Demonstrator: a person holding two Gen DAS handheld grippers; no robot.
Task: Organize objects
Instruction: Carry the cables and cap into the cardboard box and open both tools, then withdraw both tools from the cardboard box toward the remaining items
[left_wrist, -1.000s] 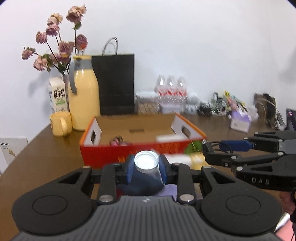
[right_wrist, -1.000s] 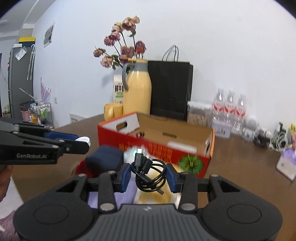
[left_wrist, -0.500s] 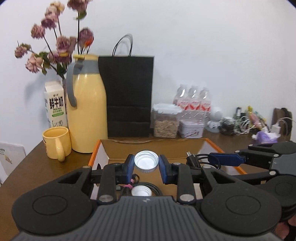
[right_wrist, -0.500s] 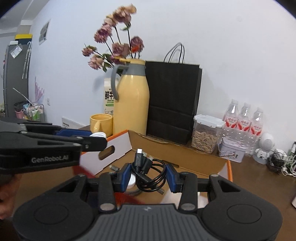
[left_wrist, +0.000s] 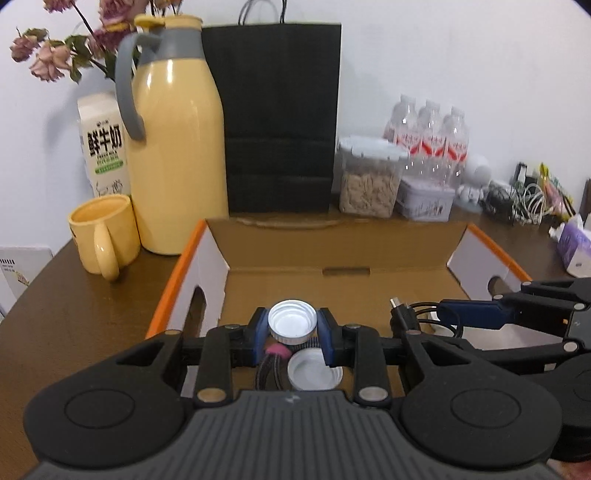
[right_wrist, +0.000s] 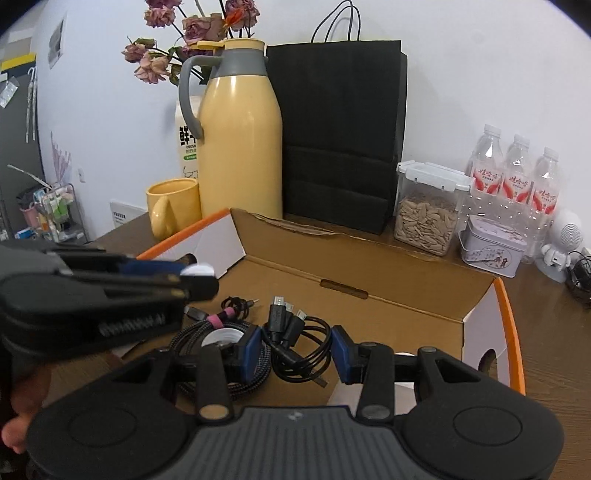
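Cardboard box (left_wrist: 332, 291) is being used as the landmark on the tabletop (left_wrist: 74, 317). Above its open interior, a white bottle cap (left_wrist: 292, 325) is being clamped by the left tool (left_wrist: 292, 332), and a coiled black cable (right_wrist: 297, 343) is being clamped by the right tool (right_wrist: 297, 350). Inside the box, a braided cable (right_wrist: 207, 332) and a second cap (left_wrist: 314, 374) are lying.

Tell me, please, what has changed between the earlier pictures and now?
Both grippers travelled forward from in front of the orange-edged cardboard box to above its open inside. Unchanged: the left gripper still clamps the white screw cap, and the right gripper still holds the coiled black cable. Nothing was released.
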